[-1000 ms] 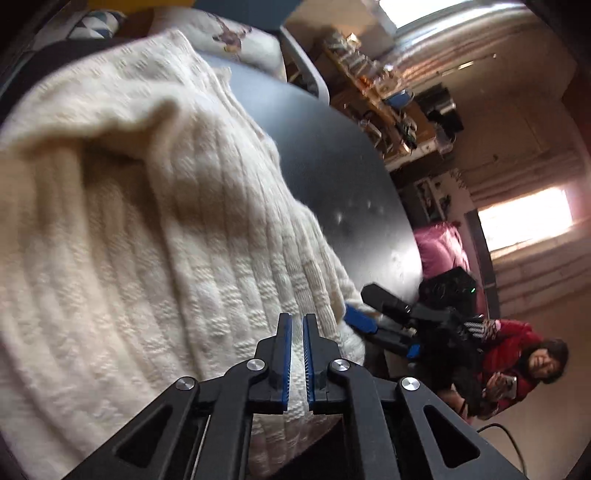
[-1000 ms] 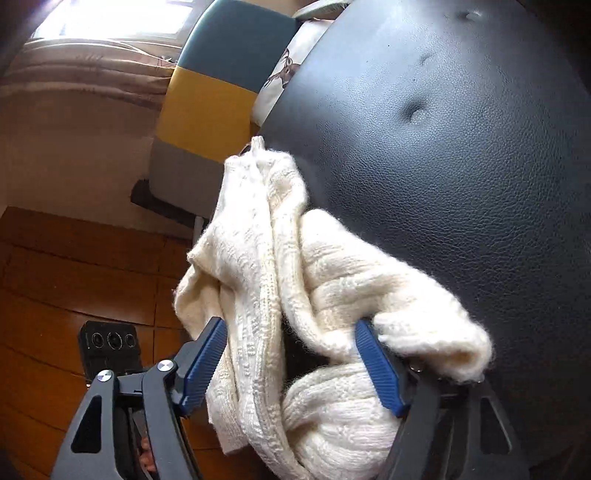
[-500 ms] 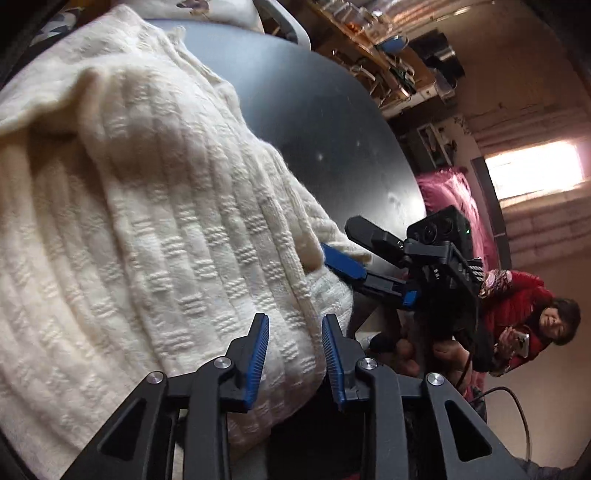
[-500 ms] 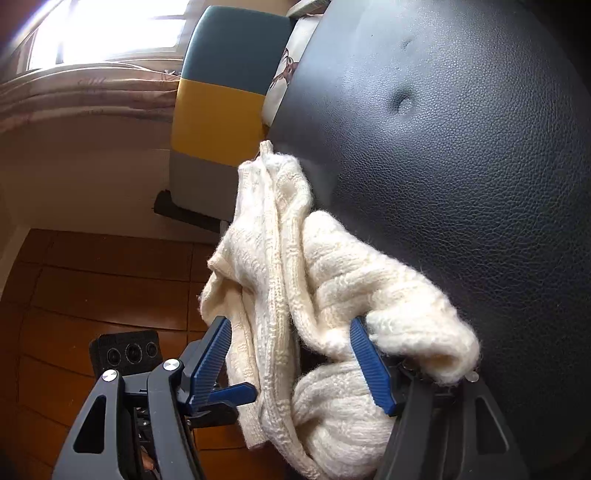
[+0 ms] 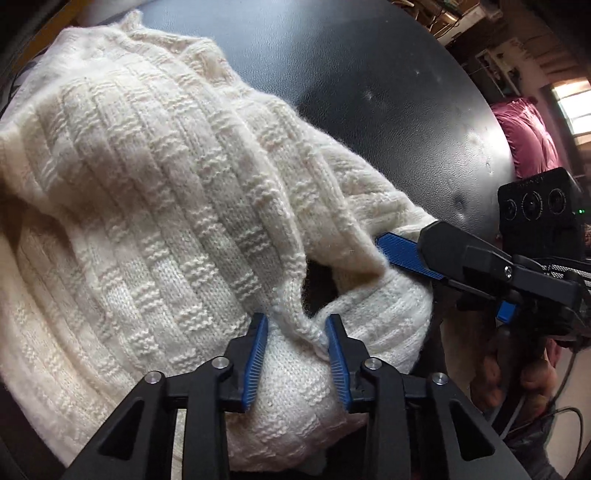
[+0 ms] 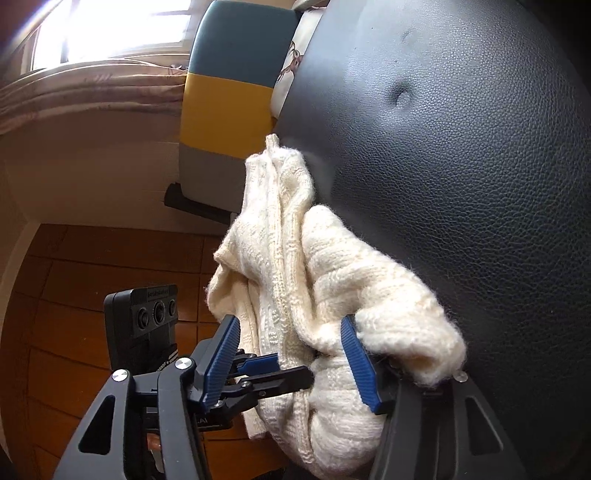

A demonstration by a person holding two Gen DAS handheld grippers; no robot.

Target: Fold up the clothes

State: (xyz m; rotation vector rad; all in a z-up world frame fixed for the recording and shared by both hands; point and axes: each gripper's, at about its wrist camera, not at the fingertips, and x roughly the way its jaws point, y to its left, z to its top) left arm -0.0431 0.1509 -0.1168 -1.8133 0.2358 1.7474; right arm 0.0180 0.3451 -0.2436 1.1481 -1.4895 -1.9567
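Both grippers open round cream sweater [image 5: 155, 192].

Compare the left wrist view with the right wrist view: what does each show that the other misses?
Left wrist only: the broad basket-weave face of the cream knitted sweater, and a magenta cushion beyond.

Right wrist only: wooden plank floor, a teal, yellow and grey striped chair back, and a bright window.

Both: the sweater on the black leather surface, with the open left hand-held gripper and the open right hand-held gripper each straddling bunched knit.
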